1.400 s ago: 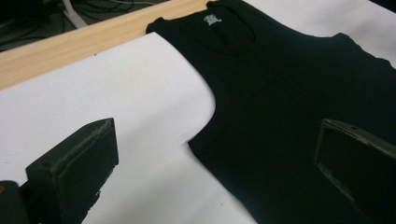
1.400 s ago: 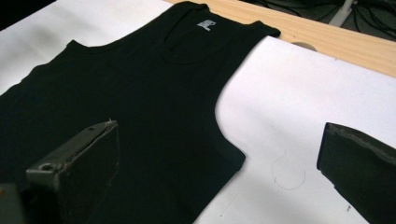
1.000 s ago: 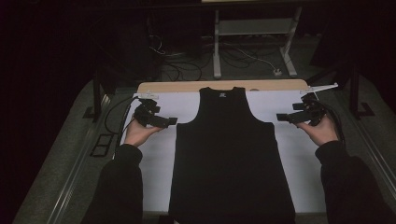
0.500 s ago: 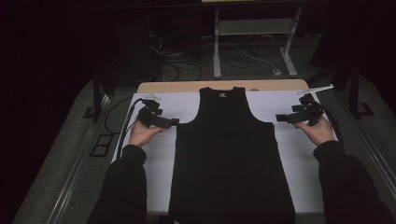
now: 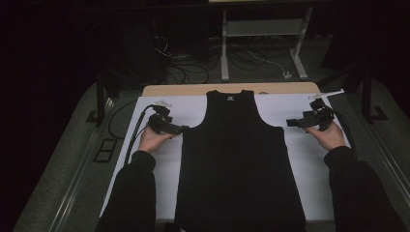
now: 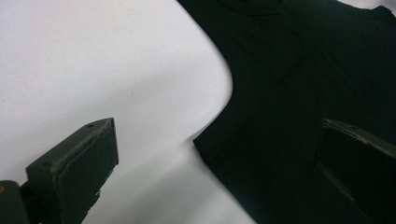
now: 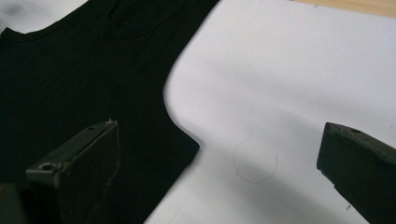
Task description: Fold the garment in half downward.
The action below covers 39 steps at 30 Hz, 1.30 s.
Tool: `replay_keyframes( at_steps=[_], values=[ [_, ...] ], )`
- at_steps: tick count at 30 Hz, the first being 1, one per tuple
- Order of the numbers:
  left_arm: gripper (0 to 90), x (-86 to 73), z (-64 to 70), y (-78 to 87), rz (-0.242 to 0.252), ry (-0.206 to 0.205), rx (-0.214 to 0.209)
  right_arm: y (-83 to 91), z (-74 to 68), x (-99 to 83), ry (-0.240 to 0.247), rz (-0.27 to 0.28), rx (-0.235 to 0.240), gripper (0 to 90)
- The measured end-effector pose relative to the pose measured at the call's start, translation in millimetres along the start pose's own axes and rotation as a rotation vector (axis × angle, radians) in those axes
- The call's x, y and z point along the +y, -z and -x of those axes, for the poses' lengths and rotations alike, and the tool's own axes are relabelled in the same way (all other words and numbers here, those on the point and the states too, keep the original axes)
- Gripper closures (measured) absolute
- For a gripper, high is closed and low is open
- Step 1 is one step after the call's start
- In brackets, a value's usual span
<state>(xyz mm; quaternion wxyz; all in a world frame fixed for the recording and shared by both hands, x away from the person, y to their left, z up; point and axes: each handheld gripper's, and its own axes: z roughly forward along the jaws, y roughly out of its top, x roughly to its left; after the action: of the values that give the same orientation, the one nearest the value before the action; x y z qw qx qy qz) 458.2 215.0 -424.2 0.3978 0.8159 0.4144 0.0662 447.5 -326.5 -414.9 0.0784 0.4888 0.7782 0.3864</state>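
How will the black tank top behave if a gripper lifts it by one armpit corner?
The tank top lies thin and flat on the white sheet, so it will probably droop and fold. It looks light. The open left gripper may drag it sideways before gripping.

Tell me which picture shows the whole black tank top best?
The high view: the tank top lies flat on the white sheet, seen nearly whole from neckline down. The left gripper view shows just one armhole corner between open jaws; the right gripper view shows the other armhole corner.
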Motion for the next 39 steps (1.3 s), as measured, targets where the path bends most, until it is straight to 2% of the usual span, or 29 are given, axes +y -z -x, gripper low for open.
replay_keyframes(
  at_steps=[4,11,15,21,23,24,27,29,32,35,38,39],
  values=[
    [0.0,-1.1,-0.5,-4.4,-0.004,0.009,-0.018,-4.8,-2.0,-0.9,0.008,-0.008,0.002,0.0],
    [0.0,-4.3,-2.6,-9.1,-0.048,-0.005,-0.026,-17.6,-8.7,-3.1,0.025,-0.052,0.011,0.1],
    [3.7,-5.2,-3.8,-10.8,-0.037,0.005,-0.028,-25.4,-12.5,-4.4,0.034,-0.063,0.031,4.8],
    [12.0,-7.7,-4.1,-13.1,-0.041,0.004,-0.038,-32.4,-15.5,-6.0,0.044,-0.083,0.057,16.0],
    [15.5,-9.4,-3.1,-14.7,-0.041,0.005,-0.045,-34.1,-16.8,-6.4,0.049,-0.089,0.057,25.9],
    [17.4,-10.0,-3.5,-16.2,-0.057,-0.004,-0.054,-35.1,-17.0,-6.7,0.055,-0.093,0.07,27.9],
    [20.7,-10.7,-2.9,-18.2,-0.053,0.0,-0.058,-37.1,-18.9,-7.1,0.059,-0.1,0.062,32.5],
    [24.6,-10.6,-1.6,-18.7,-0.058,-0.012,-0.045,-39.3,-20.7,-7.5,0.062,-0.108,0.06,38.1],
    [28.7,-10.8,-1.1,-20.1,-0.054,-0.011,-0.057,-42.1,-21.6,-8.3,0.069,-0.119,0.048,42.0],
    [33.9,-10.7,-1.3,-20.0,-0.05,-0.009,-0.046,-43.6,-21.1,-8.8,0.062,-0.111,0.034,48.8],
    [37.8,-10.8,-1.0,-19.6,-0.05,-0.01,-0.038,-44.0,-21.3,-8.5,0.067,-0.11,0.023,51.8],
    [41.3,-10.8,-0.9,-19.2,-0.06,-0.024,-0.031,-44.1,-21.6,-8.5,0.071,-0.109,0.018,53.8]
  ],
)
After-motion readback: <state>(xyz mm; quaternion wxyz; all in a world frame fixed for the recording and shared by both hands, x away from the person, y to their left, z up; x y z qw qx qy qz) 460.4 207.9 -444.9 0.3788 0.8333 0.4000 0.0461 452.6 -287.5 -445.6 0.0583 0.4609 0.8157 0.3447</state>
